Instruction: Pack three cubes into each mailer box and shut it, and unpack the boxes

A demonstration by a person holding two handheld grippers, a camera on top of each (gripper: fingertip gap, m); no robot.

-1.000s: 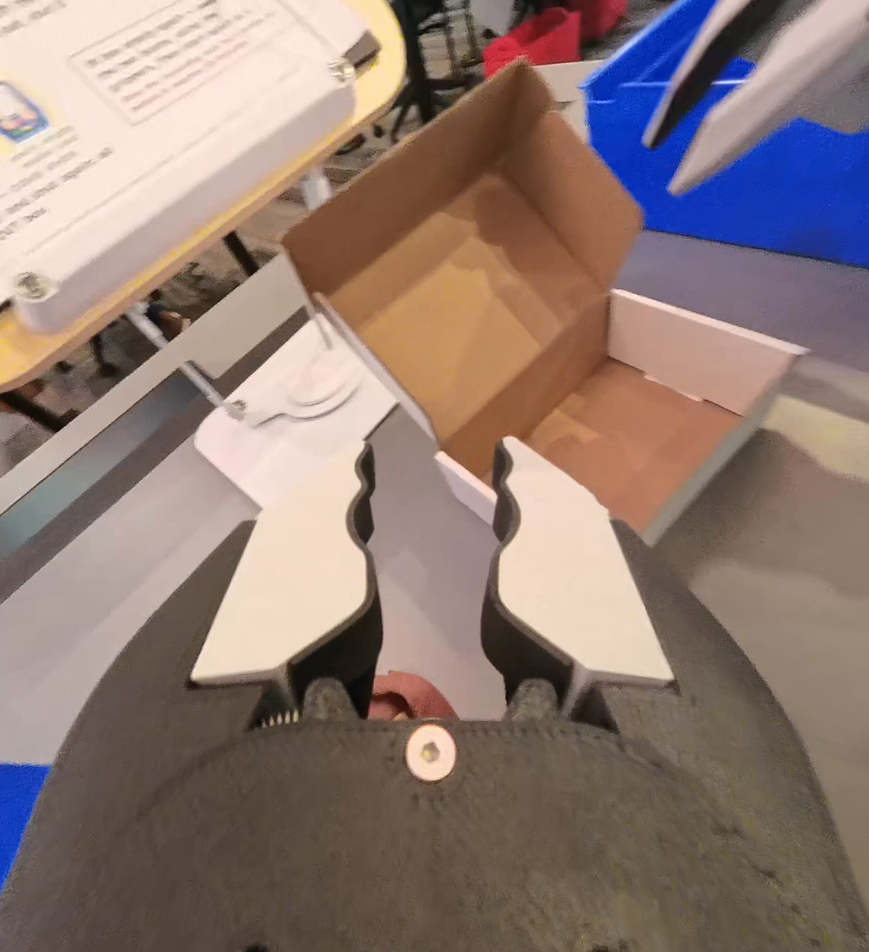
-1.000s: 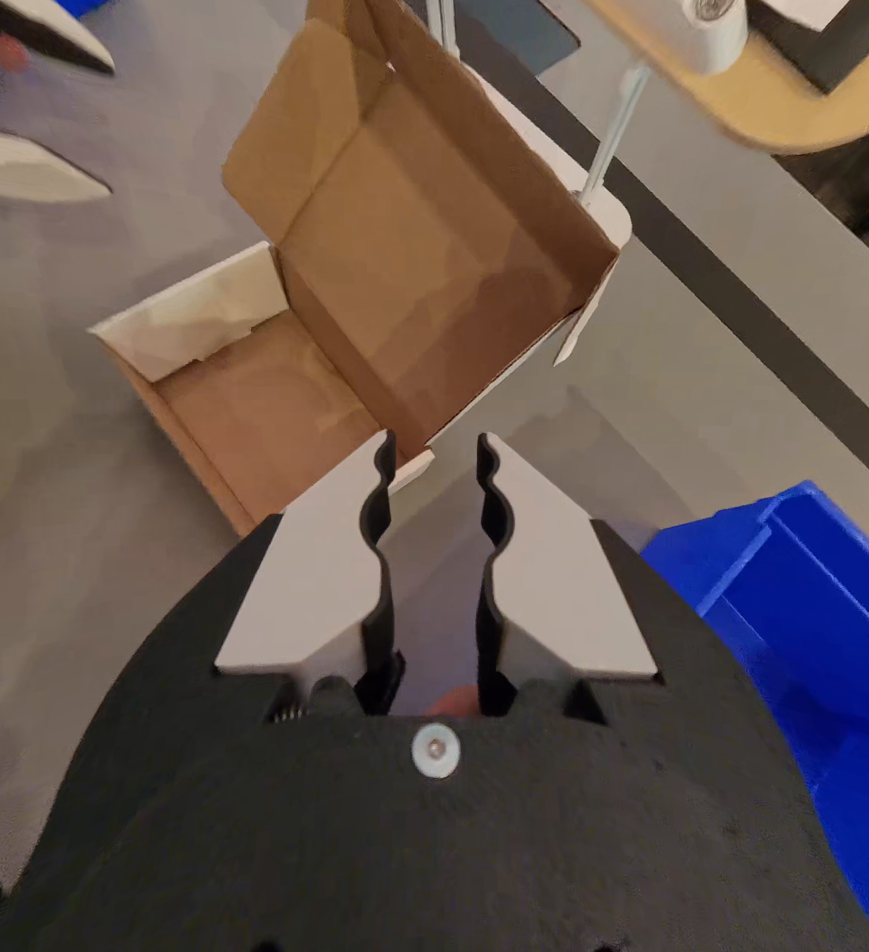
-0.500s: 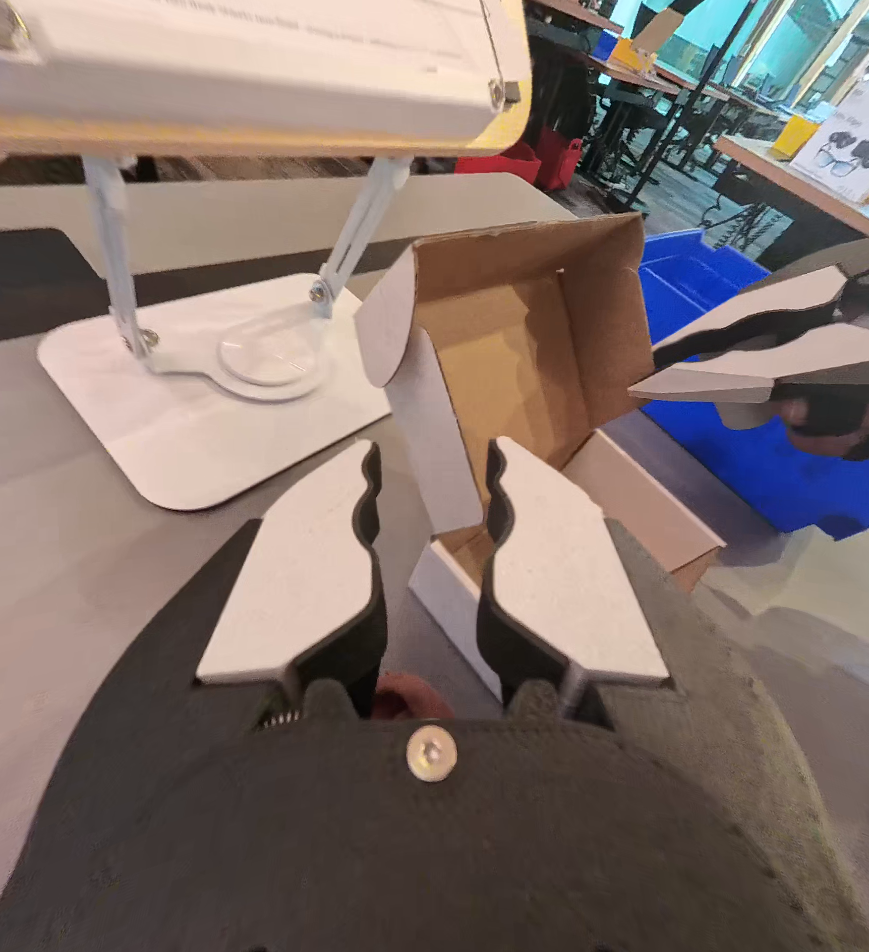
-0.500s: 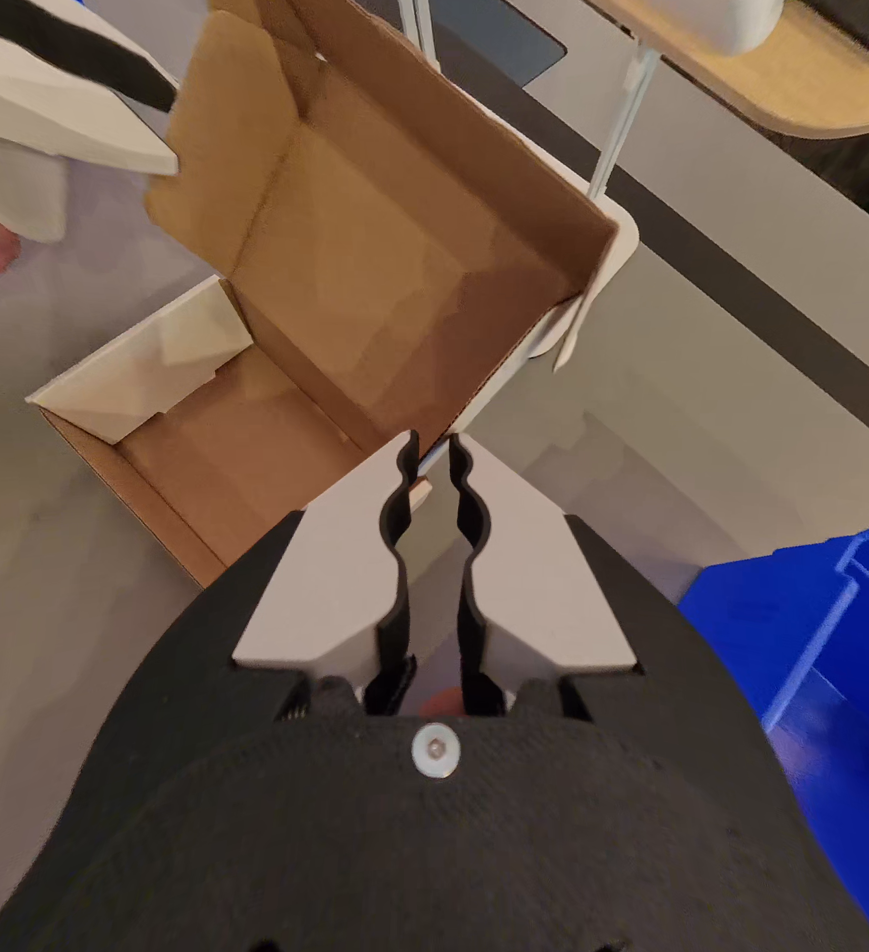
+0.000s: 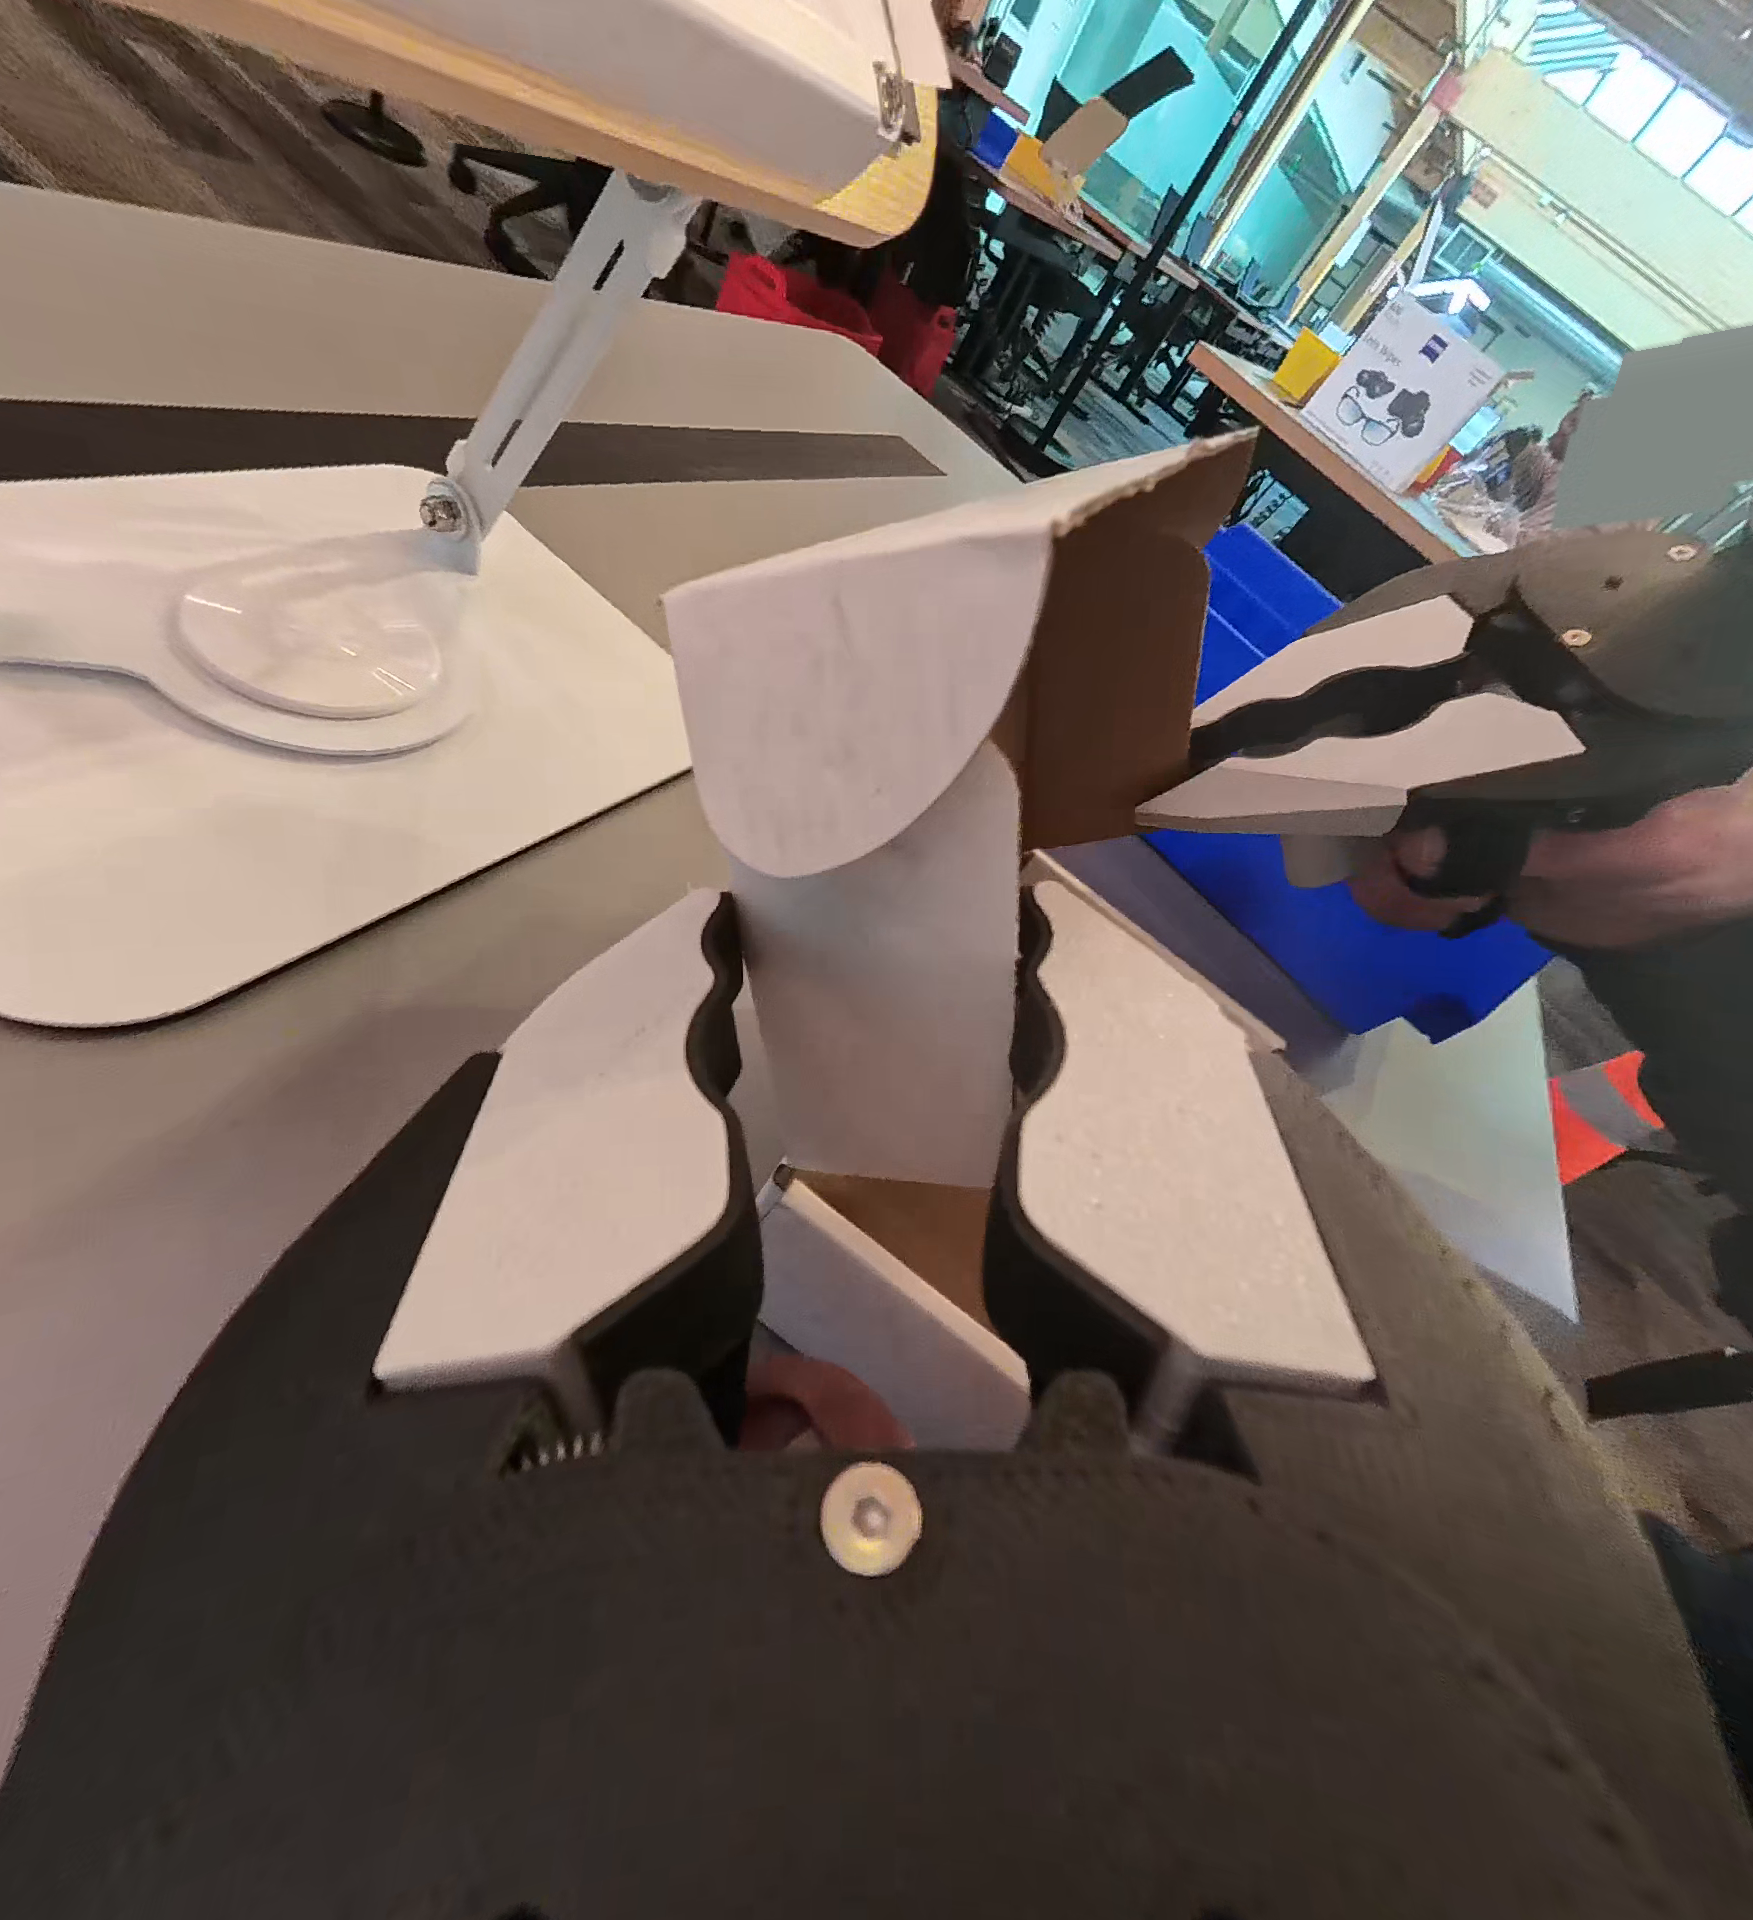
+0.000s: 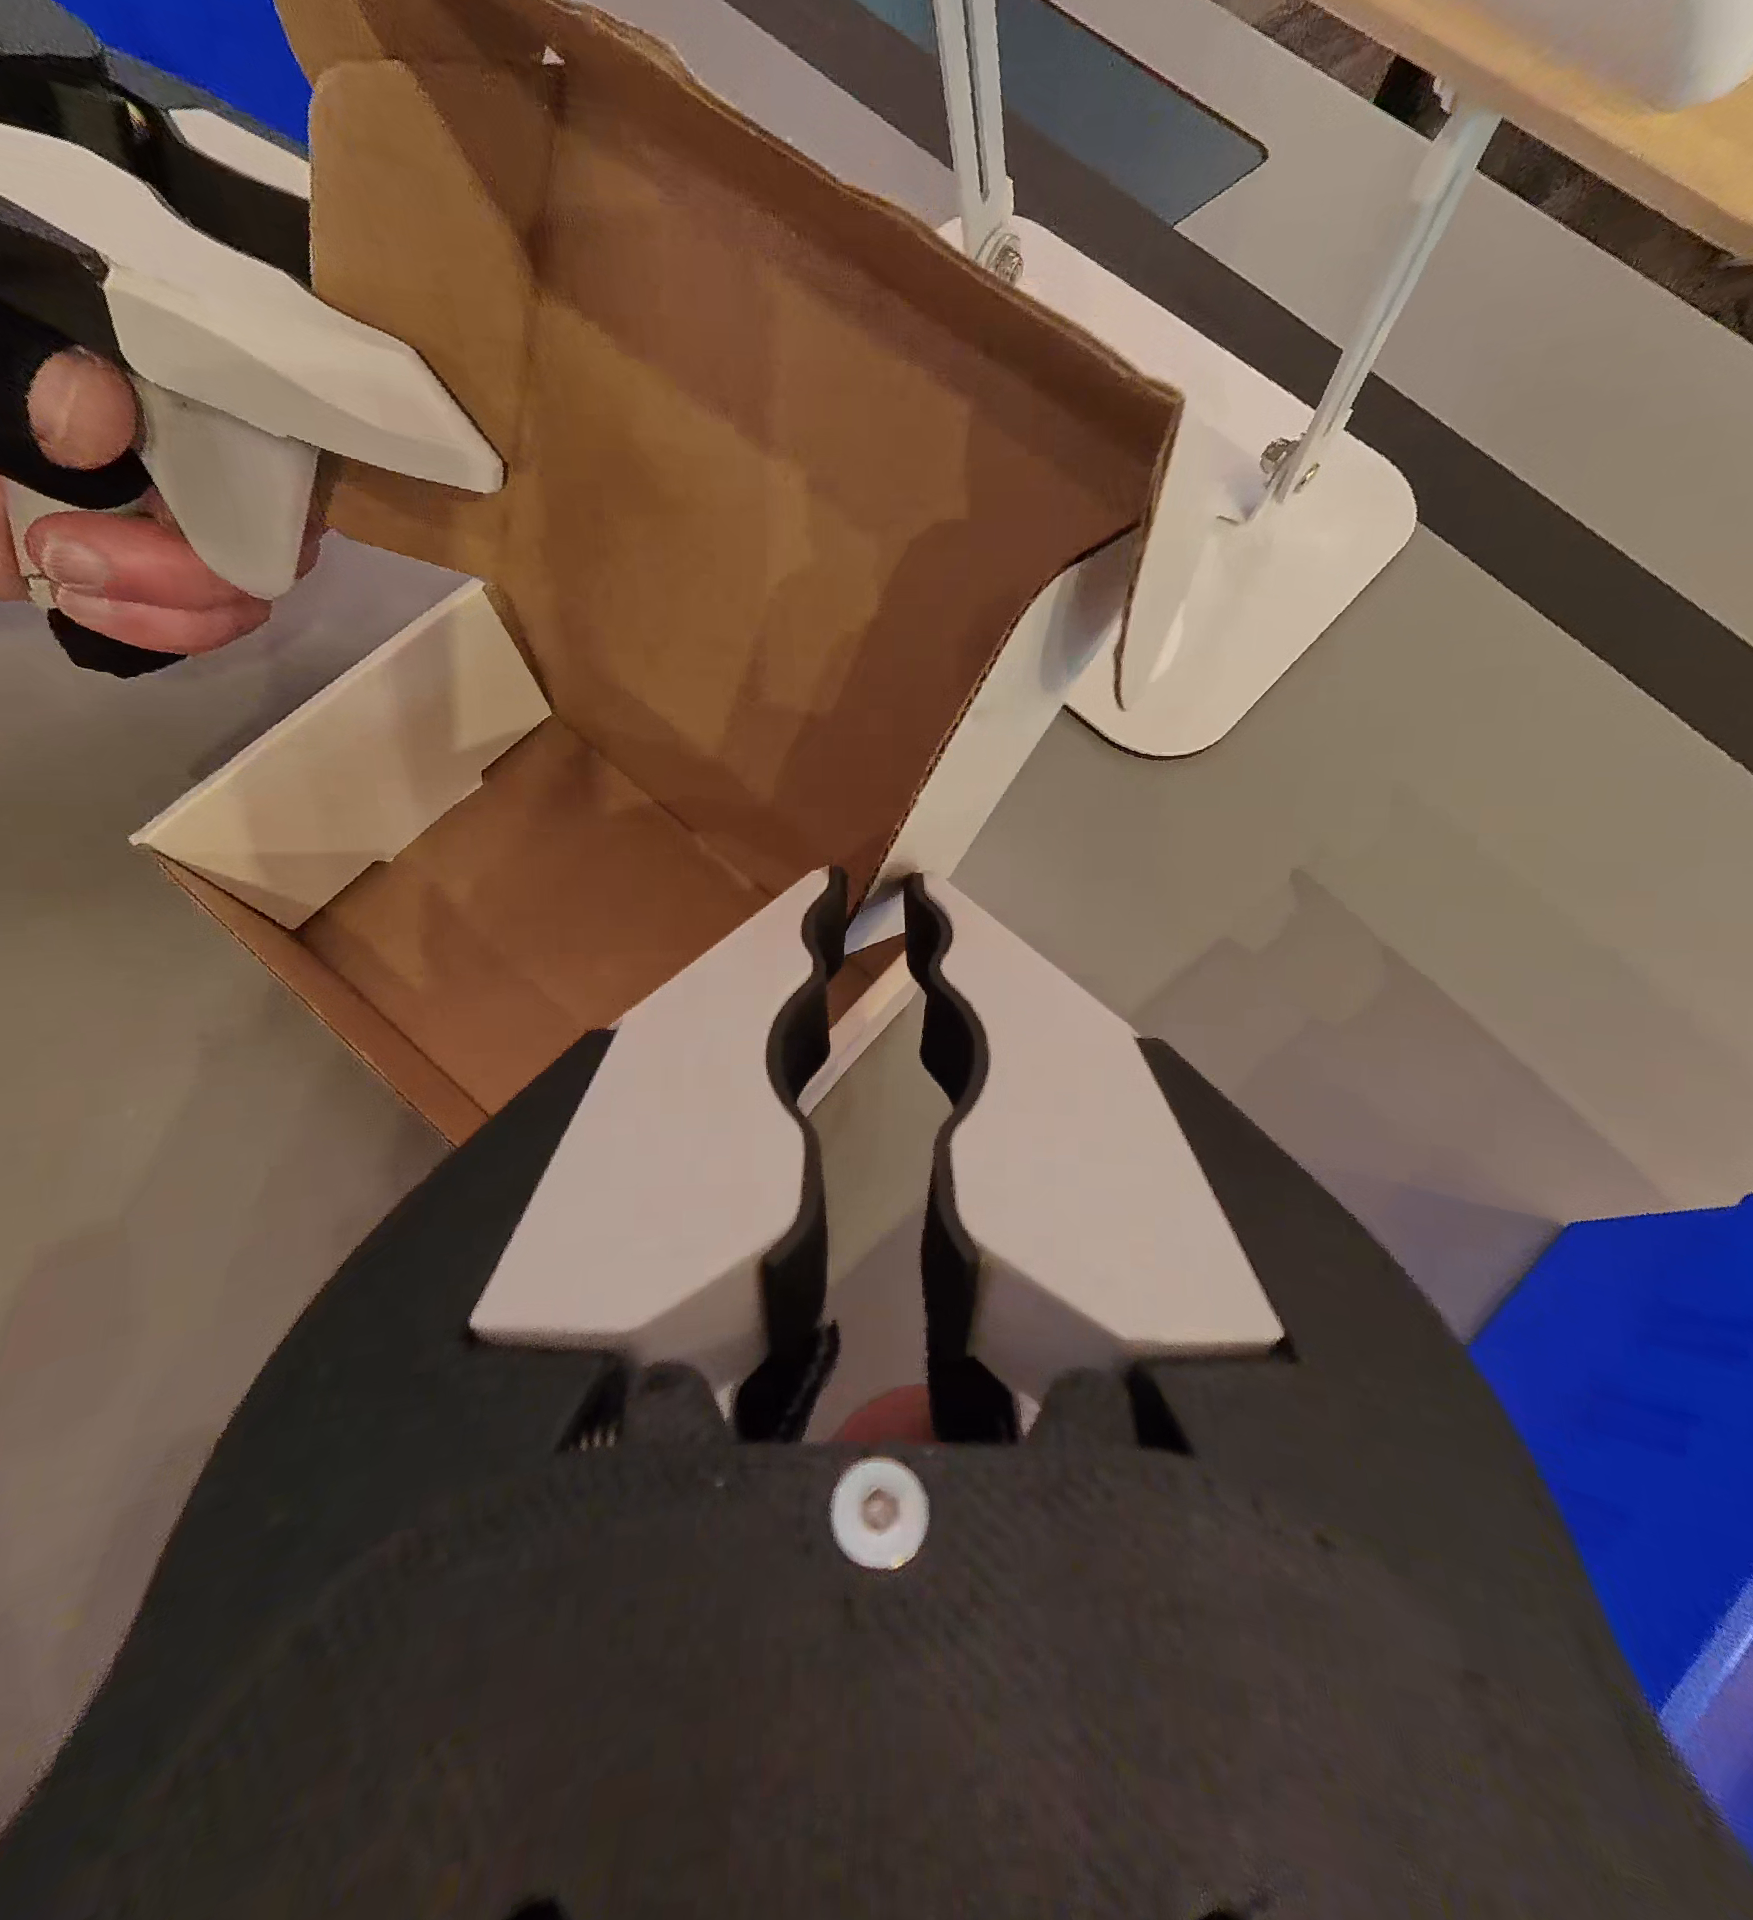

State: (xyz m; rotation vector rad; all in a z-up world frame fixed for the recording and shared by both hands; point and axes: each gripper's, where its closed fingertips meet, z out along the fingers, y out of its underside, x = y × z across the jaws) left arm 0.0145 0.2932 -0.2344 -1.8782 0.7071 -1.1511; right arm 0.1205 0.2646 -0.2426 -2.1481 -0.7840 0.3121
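- Left gripper (image 5: pixel 877 935), seen in the left wrist view, had its white fingers spread about the white side flap (image 5: pixel 882 997) of the open white-and-brown cardboard mailer box (image 5: pixel 1111 665); contact could not be told.
- At 3 o'clock the right gripper (image 5: pixel 1173 774) met the lid's brown edge, a blue plastic bin (image 5: pixel 1350 935) behind it.
- Right wrist view: its fingers stood narrowly apart at the lid's lower corner (image 6: pixel 877 883); a grip could not be told.
- At 10 o'clock the box (image 6: pixel 726 499) sat empty on the grey table (image 6: pixel 1371 883).

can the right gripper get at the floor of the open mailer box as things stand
Probably yes: the mailer box has its lid raised and its floor looks bare. The right gripper sits at the near corner; the left gripper is up at the lid.
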